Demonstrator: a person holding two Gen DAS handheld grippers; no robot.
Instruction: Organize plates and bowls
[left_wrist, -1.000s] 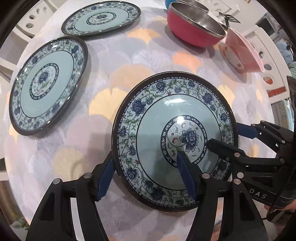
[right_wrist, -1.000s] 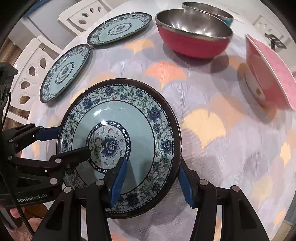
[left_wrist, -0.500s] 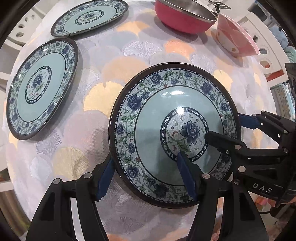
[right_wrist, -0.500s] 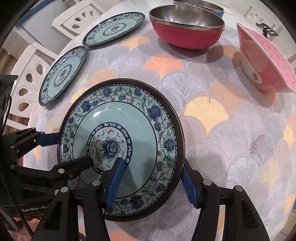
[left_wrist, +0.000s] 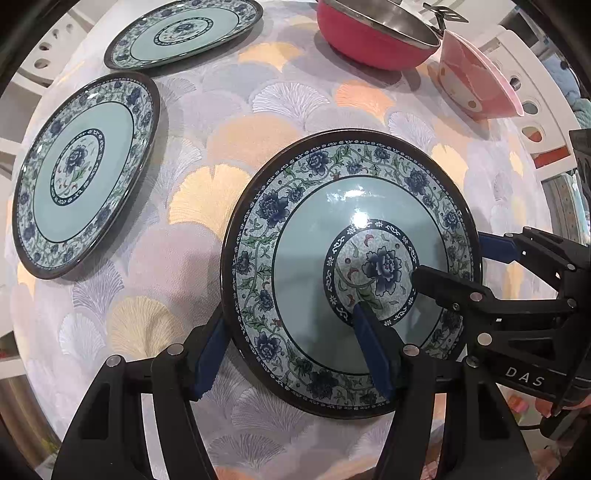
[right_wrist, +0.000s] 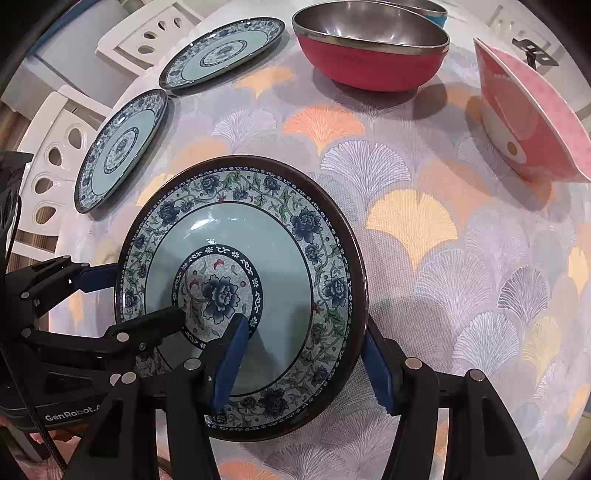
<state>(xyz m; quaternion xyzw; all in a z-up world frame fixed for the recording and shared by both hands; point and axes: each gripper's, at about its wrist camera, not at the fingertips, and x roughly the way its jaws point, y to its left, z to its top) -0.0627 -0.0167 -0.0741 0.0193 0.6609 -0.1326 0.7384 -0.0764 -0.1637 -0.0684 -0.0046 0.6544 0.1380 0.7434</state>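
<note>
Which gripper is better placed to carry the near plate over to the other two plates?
Left, probably. The left gripper straddles the near plate's rim nearest the other plates; the right gripper's jaws have just been opening around the opposite rim.

I see a round table under a cloth printed with fan shapes in orange, yellow, lilac and white, and white chairs with oval cut-outs pushed up around it, with bright overhead light glaring on the glossy surfaces
</note>
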